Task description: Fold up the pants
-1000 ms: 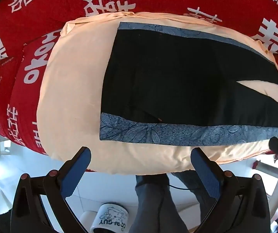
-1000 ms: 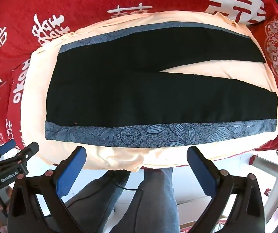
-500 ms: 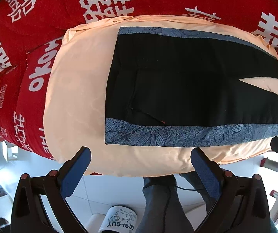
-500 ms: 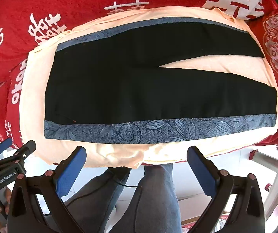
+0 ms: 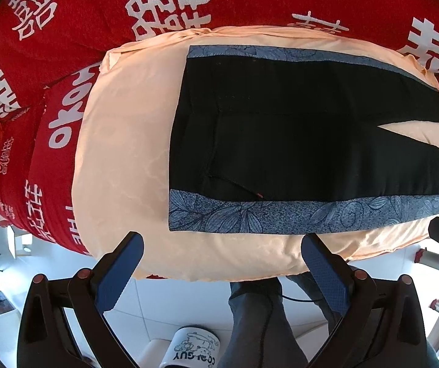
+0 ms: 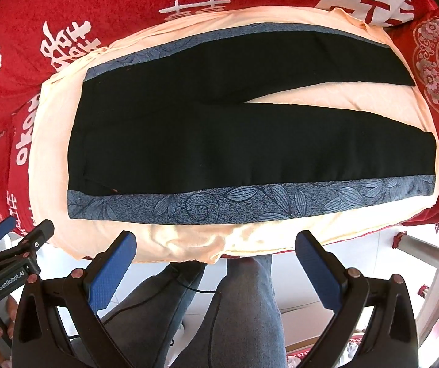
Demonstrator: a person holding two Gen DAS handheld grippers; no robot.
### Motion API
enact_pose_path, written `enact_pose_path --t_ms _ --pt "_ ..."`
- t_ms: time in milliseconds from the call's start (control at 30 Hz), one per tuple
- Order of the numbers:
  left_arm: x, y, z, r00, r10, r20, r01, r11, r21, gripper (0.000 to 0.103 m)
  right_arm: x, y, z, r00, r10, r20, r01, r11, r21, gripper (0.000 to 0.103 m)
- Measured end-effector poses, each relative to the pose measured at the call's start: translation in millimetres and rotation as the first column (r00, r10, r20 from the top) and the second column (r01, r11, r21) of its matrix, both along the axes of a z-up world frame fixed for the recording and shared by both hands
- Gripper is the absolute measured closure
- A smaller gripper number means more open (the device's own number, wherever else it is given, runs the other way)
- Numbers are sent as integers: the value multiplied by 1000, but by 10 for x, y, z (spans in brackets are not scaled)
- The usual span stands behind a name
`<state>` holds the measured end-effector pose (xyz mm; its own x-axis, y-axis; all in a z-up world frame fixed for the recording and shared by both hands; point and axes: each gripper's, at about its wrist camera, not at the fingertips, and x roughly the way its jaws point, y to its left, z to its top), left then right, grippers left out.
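while you hover: left gripper (image 5: 219,260) and right gripper (image 6: 216,257) both spread wide, empty
change: you've crept closer; grasp next, likely
pants (image 6: 234,132): flat mid-frame on peach cushion (image 6: 188,242)

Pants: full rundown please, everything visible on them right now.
The pants are black, with a blue-grey leaf-patterned stripe down each outer side. They look like soft, matte fabric. They lie flat and unfolded, spread lengthwise on a peach cloth over a red bedspread. The waist is at picture left, the two legs run right and part in a narrow V that shows the cloth. A pocket seam with a small reddish mark sits near the waist. Neither gripper touches them; both are open, short of the near edge.
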<state>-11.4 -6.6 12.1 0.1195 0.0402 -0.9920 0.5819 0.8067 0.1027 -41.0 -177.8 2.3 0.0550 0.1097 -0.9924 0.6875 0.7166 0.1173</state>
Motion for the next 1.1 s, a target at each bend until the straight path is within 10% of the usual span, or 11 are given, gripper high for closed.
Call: enact_pose_path --t_ms 1100 --pt "-5 -16 -4 1000 13 -8 -13 1000 -6 0 4 -14 -5 1000 8 -6 -8 1000 -4 0"
